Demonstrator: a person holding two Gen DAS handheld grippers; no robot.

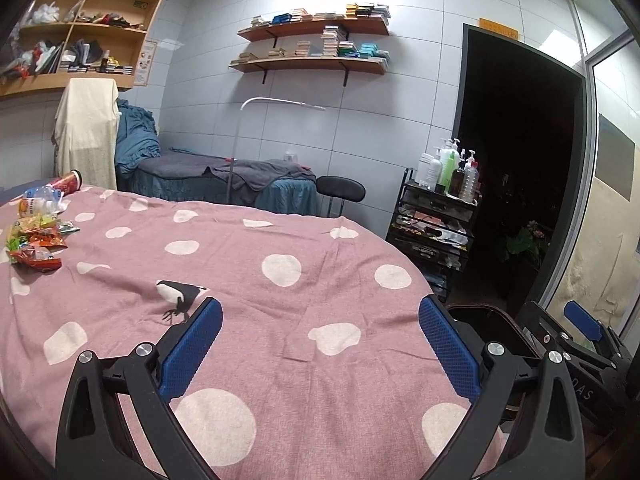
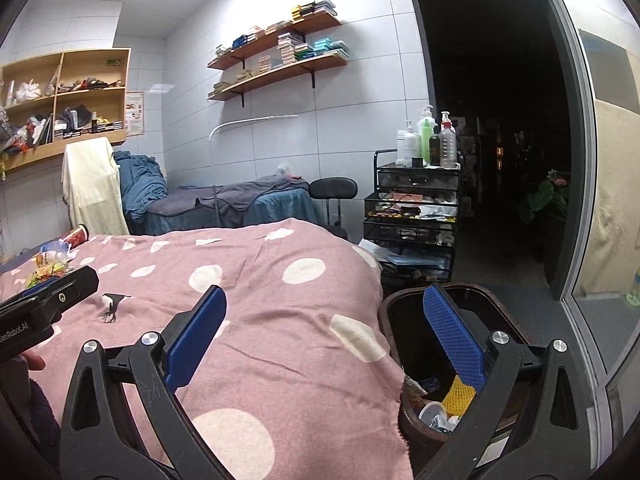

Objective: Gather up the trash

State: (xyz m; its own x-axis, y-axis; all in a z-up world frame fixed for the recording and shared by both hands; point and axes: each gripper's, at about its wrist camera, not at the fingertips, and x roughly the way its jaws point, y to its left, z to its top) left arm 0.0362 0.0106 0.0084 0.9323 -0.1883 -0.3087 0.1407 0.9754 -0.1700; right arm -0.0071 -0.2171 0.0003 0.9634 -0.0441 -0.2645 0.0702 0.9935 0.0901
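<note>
The left gripper (image 1: pixel 320 344) hung above a bed covered by a pink blanket (image 1: pixel 248 280) with pale dots, its blue-padded fingers spread wide and holding nothing. The right gripper (image 2: pixel 324 344) was likewise spread wide and empty, one finger over the blanket's edge and the other over a dark bin (image 2: pixel 400 320) that stood on the floor just beside the bed. Inside the bin lay a yellow net (image 2: pixel 456 396), a white cup (image 2: pixel 432 410) and other scraps too small to tell apart. The trash was gathered at the far left corner of the blanket, well apart from both grippers: a heap of bright snack wrappers (image 1: pixel 36 240), a crumpled clear plastic bottle (image 1: pixel 40 200) behind them, and a red cup (image 1: pixel 68 182) lying on its side. In the right wrist view, the left gripper's black body crossed the left edge in front of that heap, with a fingertip of the person's hand (image 2: pixel 34 360) below it.
</note>
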